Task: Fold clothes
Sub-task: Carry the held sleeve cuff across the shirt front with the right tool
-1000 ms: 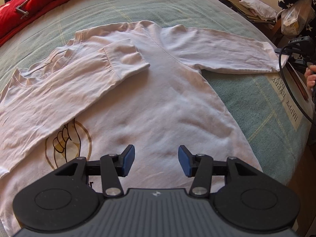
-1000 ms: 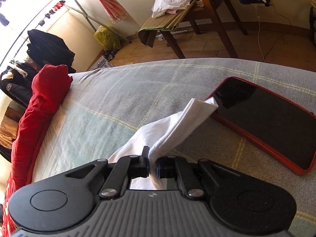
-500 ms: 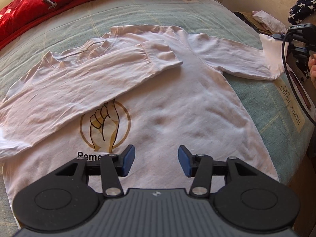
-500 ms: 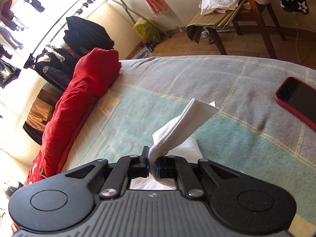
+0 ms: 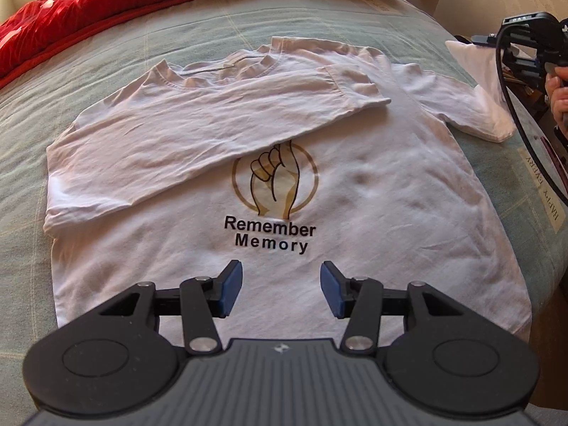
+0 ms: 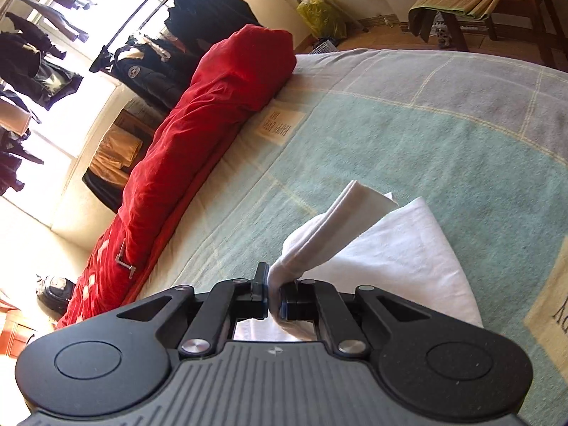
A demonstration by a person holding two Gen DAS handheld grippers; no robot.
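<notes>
The white shirt (image 5: 355, 195) lies flat on the bed (image 5: 106, 71). Its left sleeve (image 5: 198, 131) already crosses the chest above the printed logo (image 5: 275, 181). My left gripper (image 5: 281, 289) hovers below that logo, half open and empty. My right gripper (image 6: 272, 301) pinches the other sleeve's cuff (image 6: 340, 220), lifted right of the logo, ready to fold it across.

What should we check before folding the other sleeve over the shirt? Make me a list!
1. Right gripper pinches the sleeve cuff: ok.
2. Left gripper open and holding nothing: ok.
3. First sleeve already lies folded across the white shirt: ok.
4. Shirt body lies flat on the bed: ok, only small wrinkles.
5. Landing spot on the chest free of other things: ok.
6. Phone out of the sleeve's way: cannot tell, it is not in view.
</notes>
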